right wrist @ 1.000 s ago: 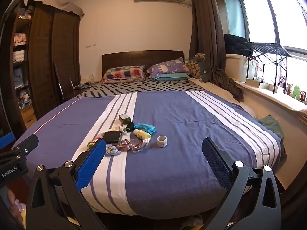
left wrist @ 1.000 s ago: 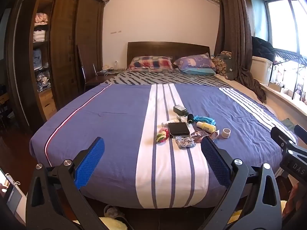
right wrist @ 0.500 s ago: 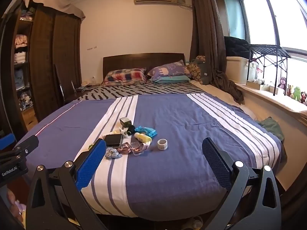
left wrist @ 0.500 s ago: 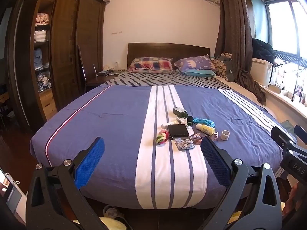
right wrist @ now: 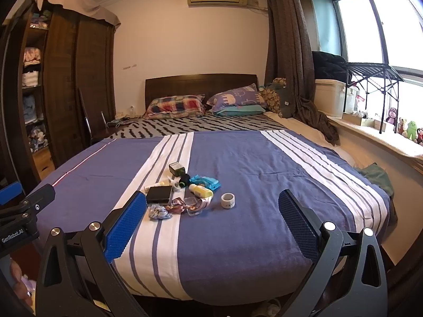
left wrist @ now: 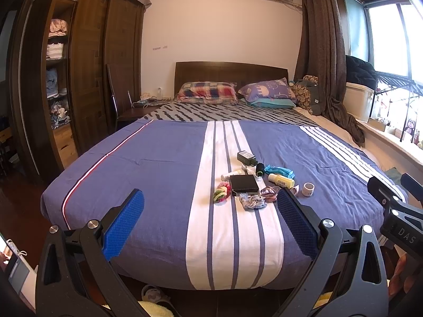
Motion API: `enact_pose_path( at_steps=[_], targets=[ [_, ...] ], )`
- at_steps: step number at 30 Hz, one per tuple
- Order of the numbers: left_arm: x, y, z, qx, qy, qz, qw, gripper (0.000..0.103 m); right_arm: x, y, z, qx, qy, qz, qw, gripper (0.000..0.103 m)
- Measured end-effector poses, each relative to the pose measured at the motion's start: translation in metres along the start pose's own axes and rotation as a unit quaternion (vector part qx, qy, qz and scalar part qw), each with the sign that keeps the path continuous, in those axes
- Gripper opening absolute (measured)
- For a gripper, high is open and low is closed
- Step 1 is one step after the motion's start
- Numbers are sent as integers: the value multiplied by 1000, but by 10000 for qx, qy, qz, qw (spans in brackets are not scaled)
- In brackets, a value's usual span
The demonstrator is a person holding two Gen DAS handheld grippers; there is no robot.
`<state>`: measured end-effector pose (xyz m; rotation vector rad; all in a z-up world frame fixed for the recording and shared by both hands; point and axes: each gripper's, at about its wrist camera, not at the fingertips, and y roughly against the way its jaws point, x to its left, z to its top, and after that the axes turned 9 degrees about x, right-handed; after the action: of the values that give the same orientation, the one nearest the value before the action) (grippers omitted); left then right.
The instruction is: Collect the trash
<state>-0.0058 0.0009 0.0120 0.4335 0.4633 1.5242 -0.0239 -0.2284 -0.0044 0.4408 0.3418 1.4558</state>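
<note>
A cluster of small items lies on the blue and white striped bedspread (left wrist: pixel 158 174): a black box (left wrist: pixel 243 183), a yellow bottle (left wrist: pixel 281 180), a tape roll (left wrist: pixel 307 189), a teal wrapper (left wrist: pixel 279 171), a crumpled cloth scrap (left wrist: pixel 252 202) and a coloured ring (left wrist: pixel 222 190). The same box (right wrist: pixel 159 194), bottle (right wrist: pixel 201 190) and tape roll (right wrist: pixel 228 200) show in the right wrist view. My left gripper (left wrist: pixel 210 219) is open and empty, short of the bed's foot. My right gripper (right wrist: pixel 211 220) is open and empty, also short of the items.
A dark wardrobe (left wrist: pixel 87 74) with open shelves stands left of the bed. Pillows (left wrist: pixel 207 92) lie at the headboard. A curtain (right wrist: pixel 288 52), a white bin (right wrist: pixel 330 100) and a window sill with toys (right wrist: pixel 404 129) run along the right. Slippers (left wrist: pixel 156 294) lie at the bed's foot.
Both grippers have drawn slightly back and tilted, so the bed and the item cluster sit a little lower and farther in view. Jaws stayed open.
</note>
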Motion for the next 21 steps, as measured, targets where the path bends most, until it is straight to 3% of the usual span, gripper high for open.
enact_pose_path(
  at_steps=[21],
  targets=[
    [-2,5,3,7,-18,-17,10000,95,-4,0,-2,-38,-88,-21,10000,100]
  ],
)
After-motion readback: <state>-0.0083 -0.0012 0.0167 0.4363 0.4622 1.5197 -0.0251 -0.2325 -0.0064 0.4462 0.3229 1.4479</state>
